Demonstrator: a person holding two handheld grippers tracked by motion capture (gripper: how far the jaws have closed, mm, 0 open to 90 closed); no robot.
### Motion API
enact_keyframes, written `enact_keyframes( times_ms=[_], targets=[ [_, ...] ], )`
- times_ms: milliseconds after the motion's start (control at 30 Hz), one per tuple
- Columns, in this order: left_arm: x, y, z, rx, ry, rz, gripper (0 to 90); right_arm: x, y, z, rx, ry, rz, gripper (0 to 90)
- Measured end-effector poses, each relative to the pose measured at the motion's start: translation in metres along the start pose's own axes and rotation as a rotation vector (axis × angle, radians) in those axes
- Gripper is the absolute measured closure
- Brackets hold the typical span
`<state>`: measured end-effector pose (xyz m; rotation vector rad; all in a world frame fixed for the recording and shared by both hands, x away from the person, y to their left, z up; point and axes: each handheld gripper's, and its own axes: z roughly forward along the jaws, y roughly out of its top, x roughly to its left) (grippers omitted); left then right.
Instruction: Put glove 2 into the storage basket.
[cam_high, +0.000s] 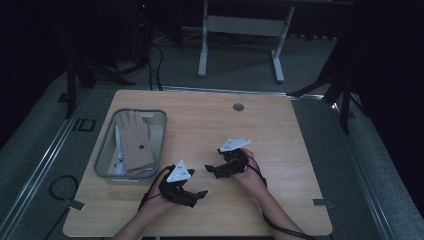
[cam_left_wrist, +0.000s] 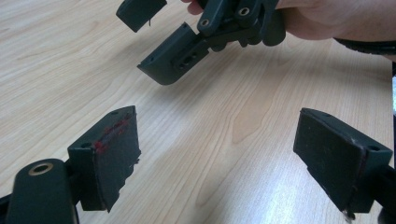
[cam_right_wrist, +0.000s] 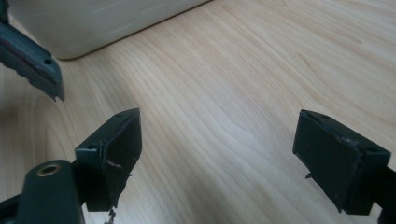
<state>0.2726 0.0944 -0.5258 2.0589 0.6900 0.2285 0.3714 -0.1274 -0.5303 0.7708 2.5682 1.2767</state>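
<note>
Well left of both wide-open, empty grippers, the glove lies in its bin

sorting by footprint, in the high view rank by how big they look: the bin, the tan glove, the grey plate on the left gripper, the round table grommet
1. bin
2. tan glove
3. grey plate on the left gripper
4. round table grommet

The plate sits nearer the camera than the grommet, but the gap is plain.

Tan glove, clear grey bin, pale wood-grain table, black hand-held grippers
</note>
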Motion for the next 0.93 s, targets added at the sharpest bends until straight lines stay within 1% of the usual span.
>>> enact_keyframes(
  times_ms=[67,100,167,200,267,367,433,467,533,567,667,933],
  targets=[
    [0.000,0.000,0.002,0.004,-0.002,0.000,14.4,-0.001,-0.002,-0.001,-0.004,0.003,0.002,15.9],
    [-0.001,-0.001,0.005,0.011,-0.004,0.005,14.4,-0.002,-0.009,-0.002,-0.007,-0.003,-0.002,15.9],
    [-0.002,-0.003,0.008,0.014,-0.011,0.012,14.4,-0.003,-0.010,-0.002,-0.007,-0.003,-0.002,15.9],
    [-0.002,-0.004,0.011,0.018,-0.018,0.020,14.4,-0.004,-0.014,-0.003,-0.013,-0.004,-0.001,15.9],
    [-0.003,-0.005,0.012,0.019,-0.019,0.023,14.4,-0.004,-0.016,-0.004,-0.015,-0.007,0.003,15.9],
    [-0.003,-0.007,0.015,0.007,-0.024,0.021,14.4,-0.006,-0.022,-0.005,-0.014,-0.014,0.004,15.5],
    [-0.003,-0.008,0.016,0.007,-0.025,0.022,14.4,-0.007,-0.025,-0.005,-0.013,-0.014,0.004,15.2],
    [-0.003,-0.008,0.017,0.007,-0.027,0.025,14.4,-0.007,-0.027,-0.005,-0.010,-0.016,0.009,15.1],
    [-0.003,-0.010,0.018,0.003,-0.028,0.033,14.4,-0.008,-0.030,-0.006,-0.002,-0.022,0.004,15.1],
    [-0.003,-0.010,0.018,0.000,-0.027,0.034,14.4,-0.009,-0.032,-0.007,-0.008,-0.026,0.013,15.1],
    [-0.003,-0.011,0.018,-0.013,-0.029,0.027,14.4,-0.009,-0.033,-0.008,-0.017,-0.027,0.014,15.3],
    [-0.002,-0.011,0.016,-0.019,-0.035,0.024,14.4,-0.011,-0.034,-0.007,-0.016,-0.037,0.019,15.4]
  ],
)
